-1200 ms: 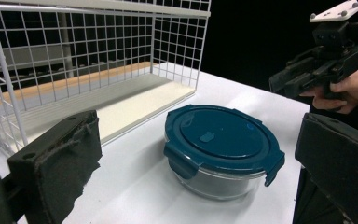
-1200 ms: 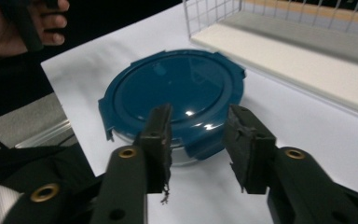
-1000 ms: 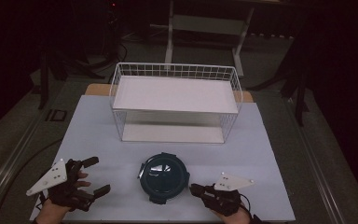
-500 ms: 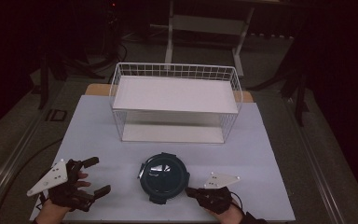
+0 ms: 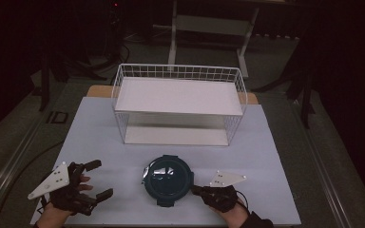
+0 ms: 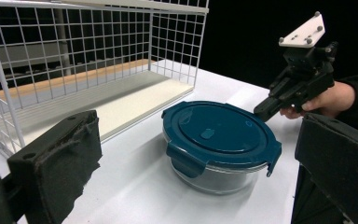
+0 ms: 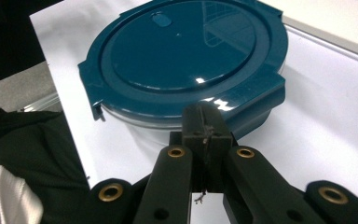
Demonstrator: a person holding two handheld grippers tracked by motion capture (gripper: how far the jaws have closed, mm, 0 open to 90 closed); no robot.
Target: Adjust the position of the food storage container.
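A round glass container with a dark teal clip-on lid (image 5: 167,180) stands near the table's front edge. My right gripper (image 5: 195,190) lies just to its right. Its jaws are shut together with nothing between them, and the tips sit at the lid's rim. In the right gripper view the closed tips (image 7: 204,126) point at a lid clip (image 7: 261,107). My left gripper (image 5: 100,178) rests to the left of the container, jaws wide open and empty. In the left gripper view its pads (image 6: 60,158) frame the container (image 6: 219,135) and the right gripper (image 6: 265,112).
A white wire rack with a shelf board (image 5: 178,99) stands behind the container at mid table, also close on the left in the left gripper view (image 6: 74,56). The white tabletop (image 5: 275,142) spreads around it. The surroundings beyond the table are dark.
My right gripper has shifted slightly left toward the container's rim and its top plate has tilted. The left gripper and the container have not moved.
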